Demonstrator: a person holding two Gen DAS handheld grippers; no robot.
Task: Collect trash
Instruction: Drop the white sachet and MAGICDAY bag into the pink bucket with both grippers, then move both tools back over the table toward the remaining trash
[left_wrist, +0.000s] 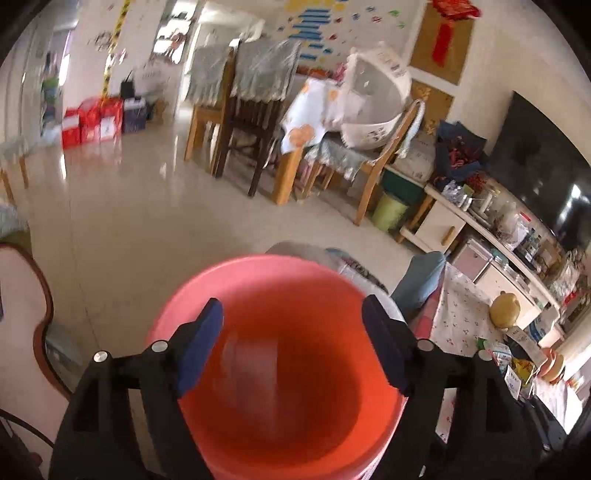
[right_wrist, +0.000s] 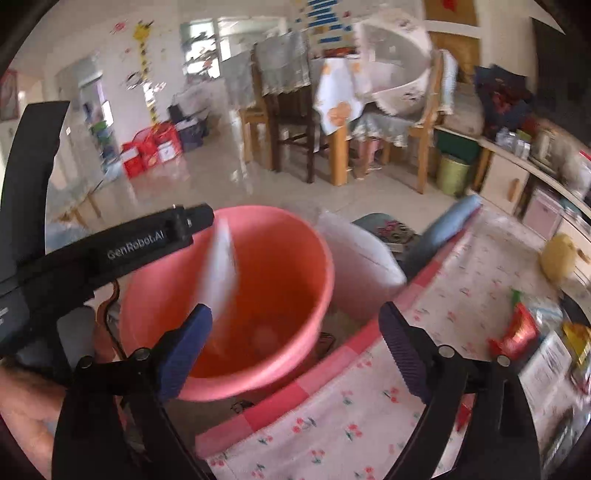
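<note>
A pink bucket (left_wrist: 258, 266) fills the lower middle of the left wrist view. My left gripper (left_wrist: 291, 339) hangs open right over its mouth, and a pale blurred shape (left_wrist: 251, 365) shows inside between the fingers. In the right wrist view the same bucket (right_wrist: 280, 236) stands beside the table edge. My right gripper (right_wrist: 295, 309) is open above its near rim. A blurred white piece of trash (right_wrist: 221, 273) streaks down into the bucket beside the left finger, with no pad pressing on it. The left gripper (right_wrist: 195, 219) reaches in from the left above the far rim.
A table with a floral cloth (right_wrist: 332, 424) lies at the right, carrying a red wrapper (right_wrist: 517, 332), a yellow object (right_wrist: 557, 258) and packets. A white cushion (right_wrist: 354, 266) sits behind the bucket. Wooden chairs (left_wrist: 251, 122), a green bin (left_wrist: 389, 212) and a cluttered cabinet (left_wrist: 480, 236) stand beyond.
</note>
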